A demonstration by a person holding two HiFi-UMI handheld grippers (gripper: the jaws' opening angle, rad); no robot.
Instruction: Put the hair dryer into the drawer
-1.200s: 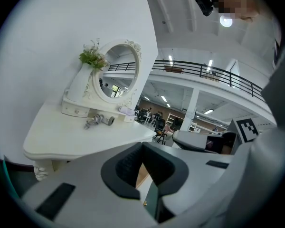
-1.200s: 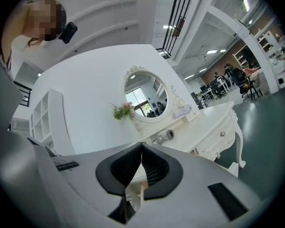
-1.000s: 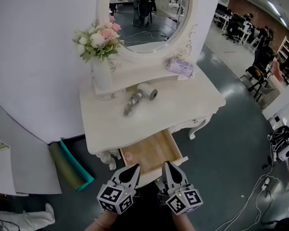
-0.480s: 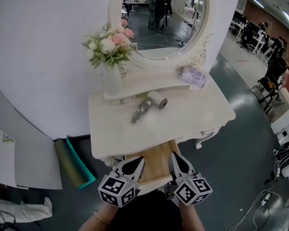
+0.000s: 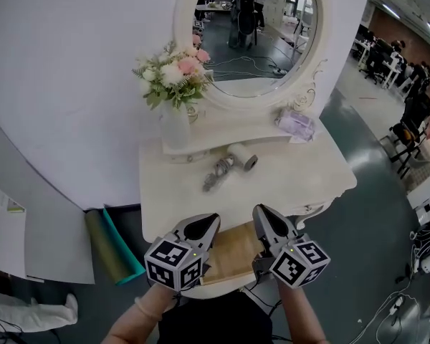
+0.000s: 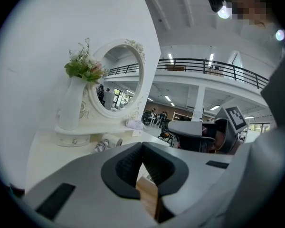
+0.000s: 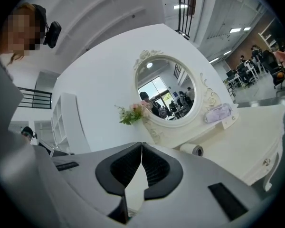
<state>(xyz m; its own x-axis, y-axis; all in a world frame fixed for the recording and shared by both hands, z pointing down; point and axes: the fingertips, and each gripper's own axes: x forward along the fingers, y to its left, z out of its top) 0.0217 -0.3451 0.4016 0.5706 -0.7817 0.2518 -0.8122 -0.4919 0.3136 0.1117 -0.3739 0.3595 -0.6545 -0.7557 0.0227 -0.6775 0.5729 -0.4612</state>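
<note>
A white and silver hair dryer lies on the white dressing table, below the oval mirror. It shows small in the left gripper view as the hair dryer and in the right gripper view as the hair dryer. The wooden drawer stands pulled out at the table's front edge. My left gripper and right gripper hover over the drawer's front, both shut and empty, short of the hair dryer. Their tips meet in the left gripper and right gripper views.
A white vase of pink and white flowers stands on the raised shelf at the left. A lilac pouch lies on the shelf at the right. A green and teal roll leans on the floor left of the table. Cables trail at the lower right.
Both grippers have risen and moved forward, from below the drawer's front edge to over the drawer. The table appears closer and the drawer is now partly covered by the grippers.
</note>
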